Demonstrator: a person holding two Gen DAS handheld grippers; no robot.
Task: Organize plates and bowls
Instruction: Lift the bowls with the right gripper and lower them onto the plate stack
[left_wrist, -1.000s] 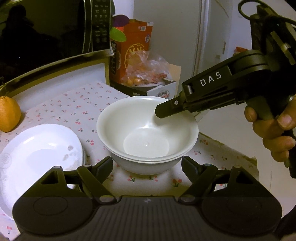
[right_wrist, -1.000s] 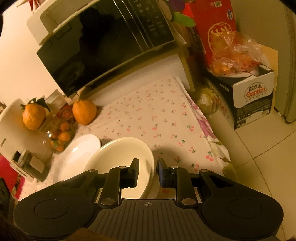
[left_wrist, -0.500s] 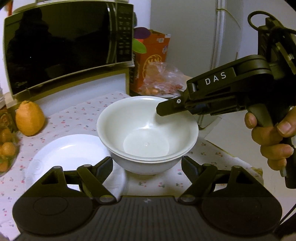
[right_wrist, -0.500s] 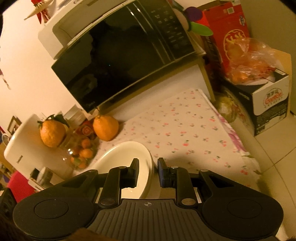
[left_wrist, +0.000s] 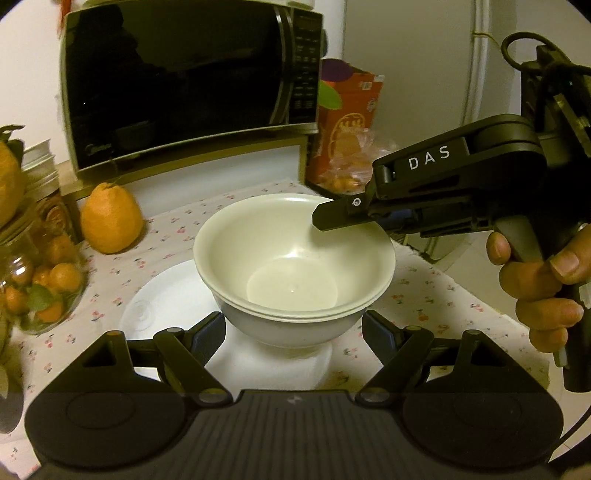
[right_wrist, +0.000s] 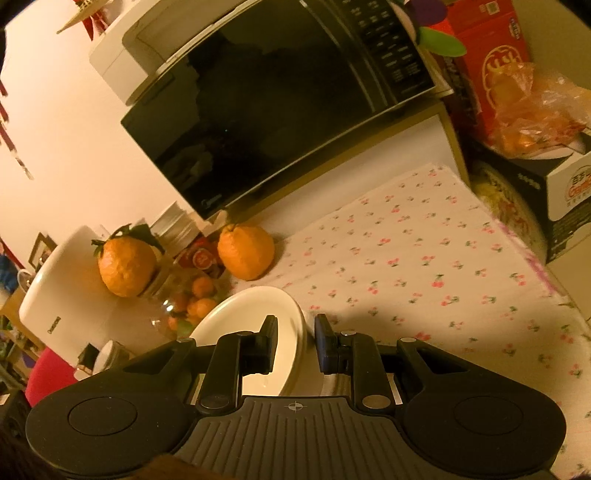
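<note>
A desk (left_wrist: 436, 291) under a cherry-print cloth fills our view. At frame centre we see two nested white bowls (left_wrist: 293, 258) above a white plate (left_wrist: 166, 306) (contact unclear). Our right gripper (right_wrist: 295, 345) clamps the bowls' rim, one finger inside, one outside. Our left gripper (left_wrist: 293, 326) sits wide open either side of the lower bowl, not touching. An orange (left_wrist: 110, 218) lies centre left, a microwave (left_wrist: 188, 77) upper left.

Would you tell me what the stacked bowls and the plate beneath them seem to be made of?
Stacked bowls: likely glazed ceramic, possibly melamine; smooth cream surface with soft highlights. Plate: similar glossy white ware, faint reflections; material uncertain.
</note>
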